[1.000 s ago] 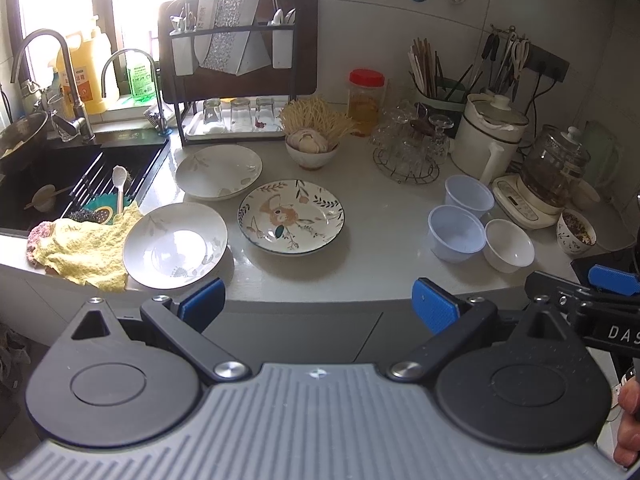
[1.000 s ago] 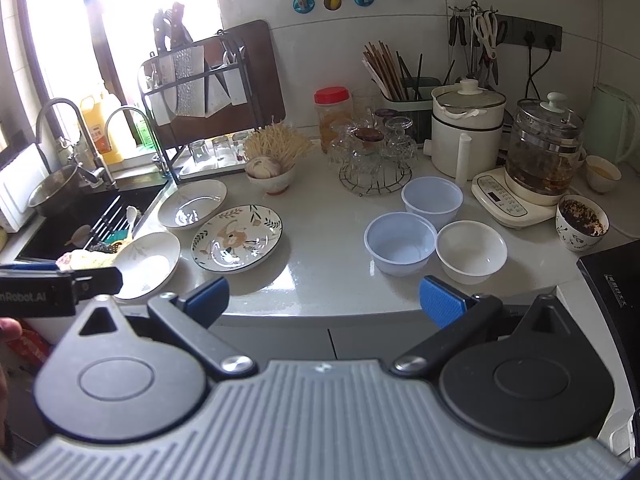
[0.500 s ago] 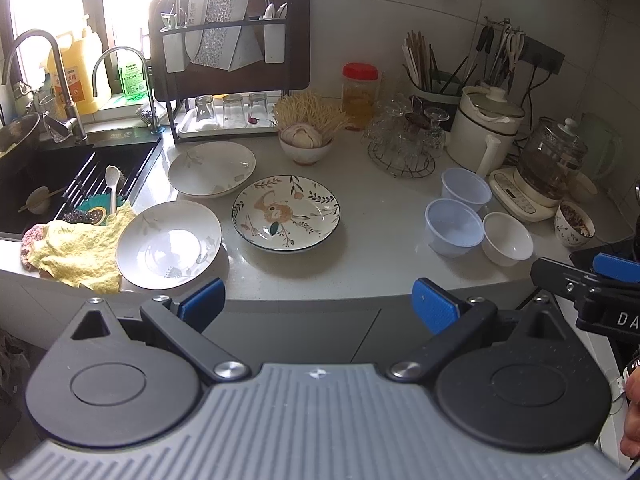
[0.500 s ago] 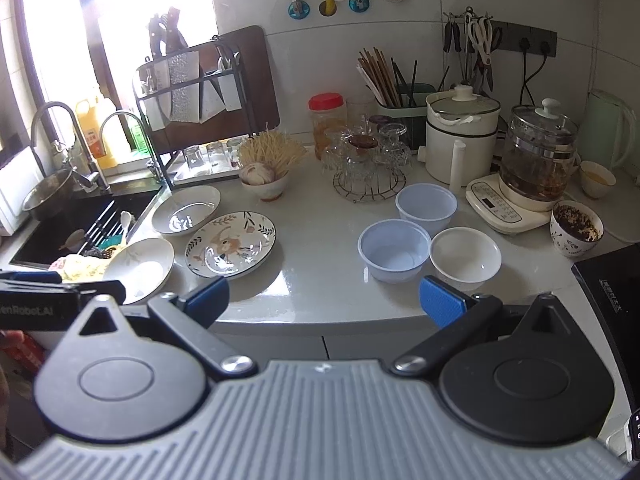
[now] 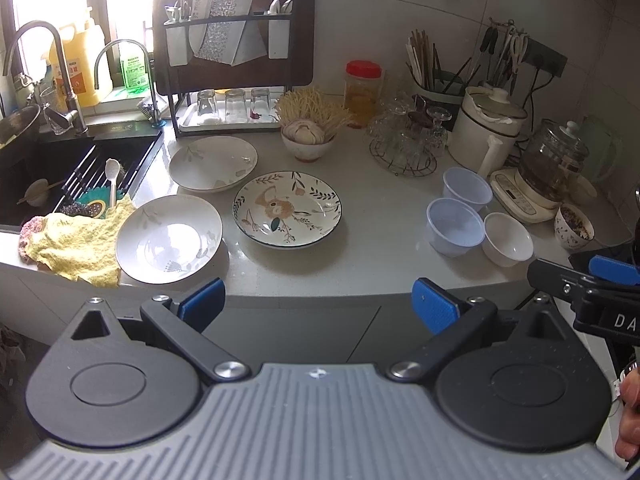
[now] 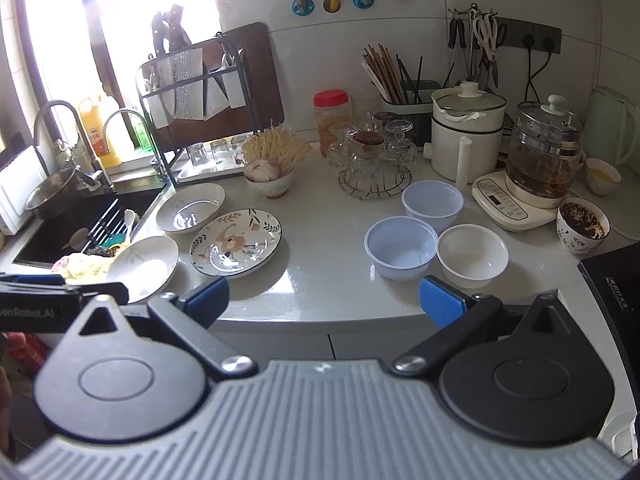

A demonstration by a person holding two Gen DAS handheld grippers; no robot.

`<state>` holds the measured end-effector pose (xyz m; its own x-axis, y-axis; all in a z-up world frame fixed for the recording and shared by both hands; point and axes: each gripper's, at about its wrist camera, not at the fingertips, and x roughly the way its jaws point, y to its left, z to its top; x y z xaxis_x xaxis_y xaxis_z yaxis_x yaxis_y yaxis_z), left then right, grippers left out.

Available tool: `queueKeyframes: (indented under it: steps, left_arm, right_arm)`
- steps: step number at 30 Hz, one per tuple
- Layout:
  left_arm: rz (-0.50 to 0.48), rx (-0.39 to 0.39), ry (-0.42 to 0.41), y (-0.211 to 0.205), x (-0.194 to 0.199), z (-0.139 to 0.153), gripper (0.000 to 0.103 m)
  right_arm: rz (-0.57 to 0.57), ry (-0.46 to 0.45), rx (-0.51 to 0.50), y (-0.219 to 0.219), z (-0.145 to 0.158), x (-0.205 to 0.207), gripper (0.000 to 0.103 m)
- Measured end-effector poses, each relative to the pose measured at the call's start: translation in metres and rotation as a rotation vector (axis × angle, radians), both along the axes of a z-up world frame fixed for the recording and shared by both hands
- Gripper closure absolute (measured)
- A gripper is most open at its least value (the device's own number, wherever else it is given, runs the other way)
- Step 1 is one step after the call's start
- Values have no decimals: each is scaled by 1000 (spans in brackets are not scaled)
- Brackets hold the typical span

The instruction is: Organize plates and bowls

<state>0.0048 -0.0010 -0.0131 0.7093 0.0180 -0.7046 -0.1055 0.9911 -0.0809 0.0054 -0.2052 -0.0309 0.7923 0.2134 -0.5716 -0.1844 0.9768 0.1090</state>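
Observation:
Three plates lie on the grey counter: a white plate (image 5: 168, 238) at the front left, a second white plate (image 5: 213, 163) behind it, and a flowered plate (image 5: 287, 209) in the middle. To the right stand two pale blue bowls (image 5: 455, 226) (image 5: 467, 189) and a white bowl (image 5: 507, 239). My left gripper (image 5: 318, 306) is open, held back in front of the counter's edge with nothing between its fingers. My right gripper (image 6: 324, 298) is open too, in front of the counter's edge near the nearer blue bowl (image 6: 401, 247) and the white bowl (image 6: 472, 256).
A sink (image 5: 60, 172) with a yellow cloth (image 5: 76, 246) lies at the left. A dish rack (image 5: 232, 60), a bowl of noodles (image 5: 308, 136), a wire stand of glasses (image 5: 404, 140), a white pot (image 5: 486, 132), a glass kettle (image 5: 554, 168) and a small filled cup (image 5: 573, 226) line the back and right.
Both grippers drifted slightly; the view of the counter shifted a little. Nothing on the counter has moved and both grippers stay open.

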Motion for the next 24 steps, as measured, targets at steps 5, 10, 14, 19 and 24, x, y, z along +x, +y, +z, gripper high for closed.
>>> queueKeyframes:
  steps: [5,10,14,19,24]
  left_arm:
    - [24,4,-12,6,-3,2,2]
    - [17,-23,-19,7,-7,3,2]
    - [14,-20,-8,6,-8,1,2]
    - [18,-22,-4,5,-9,1,2]
    - [7,-26,2,4,-11,1,2]
  right_arm:
    - [9,8,11,2,-3,-1,0]
    - [17,6,29,2,-4,-3,0]
    - [20,8,39,3,-5,-4,0]
    - [21,13,38,3,-5,-5,0]
    - [30,23,46,3,-6,-7,0]
